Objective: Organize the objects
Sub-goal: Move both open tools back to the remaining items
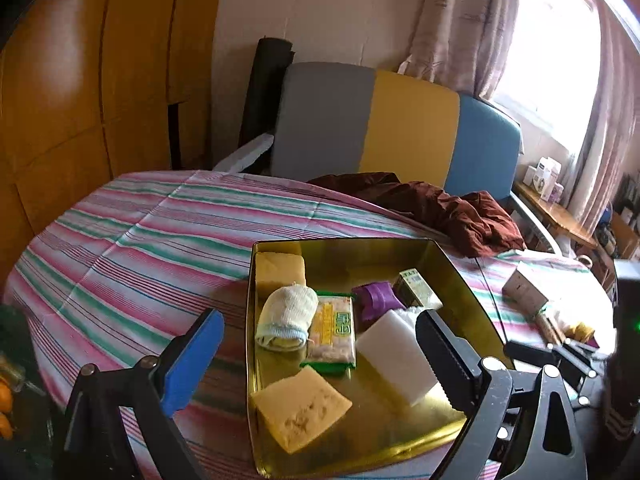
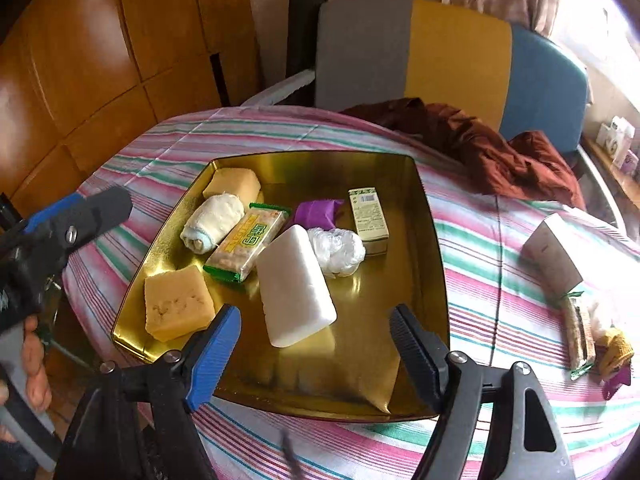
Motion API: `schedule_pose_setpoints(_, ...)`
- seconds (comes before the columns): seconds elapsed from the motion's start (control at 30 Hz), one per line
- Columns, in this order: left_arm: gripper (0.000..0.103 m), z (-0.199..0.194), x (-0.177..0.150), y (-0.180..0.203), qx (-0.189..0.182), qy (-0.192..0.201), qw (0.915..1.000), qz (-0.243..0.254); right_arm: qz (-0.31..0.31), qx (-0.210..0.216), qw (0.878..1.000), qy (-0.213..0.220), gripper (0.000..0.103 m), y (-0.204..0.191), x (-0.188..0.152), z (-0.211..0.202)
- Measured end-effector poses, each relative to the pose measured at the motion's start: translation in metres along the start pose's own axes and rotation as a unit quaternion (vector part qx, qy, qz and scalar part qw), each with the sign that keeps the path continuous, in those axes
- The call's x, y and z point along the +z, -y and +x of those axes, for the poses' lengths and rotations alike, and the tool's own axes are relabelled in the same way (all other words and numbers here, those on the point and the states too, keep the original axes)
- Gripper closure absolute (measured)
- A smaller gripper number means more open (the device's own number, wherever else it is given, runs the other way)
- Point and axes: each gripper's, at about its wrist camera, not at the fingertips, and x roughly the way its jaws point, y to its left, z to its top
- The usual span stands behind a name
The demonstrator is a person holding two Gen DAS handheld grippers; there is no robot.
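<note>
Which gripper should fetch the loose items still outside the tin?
Right. The leftover box and snack packet lie right of the tin, on the right gripper side; both grippers are open and empty.

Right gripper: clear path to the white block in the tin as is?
Probably yes. The right gripper is open, and the white block lies just ahead of its fingers in the gold tin, top face uncovered. Only the crumpled plastic touches its far end.

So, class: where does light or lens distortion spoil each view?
Left wrist view: the window is blown out white, washing the curtain; the striped table edge bows with fisheye curve. Right wrist view: the gold tray floor mirrors glare and reflections; the corners vignette dark.
</note>
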Motion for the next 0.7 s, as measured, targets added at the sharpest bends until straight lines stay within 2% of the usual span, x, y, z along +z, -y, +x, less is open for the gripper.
schedule_pose_setpoints(0.2, 0.004, -0.009, -0.01, 0.006, 0.012, 0.008, 0.9998, 0.014, 0.007, -0.014, 1.0, 0.012, 0.025, 0.004, -0.004, -0.008)
schedule_pose_setpoints(0.7, 0.004, -0.01, -0.025, 0.017, 0.009, -0.012, 0.9994, 0.032, 0.042, -0.04, 0.998, 0.023, 0.025, 0.032, -0.012, -0.02)
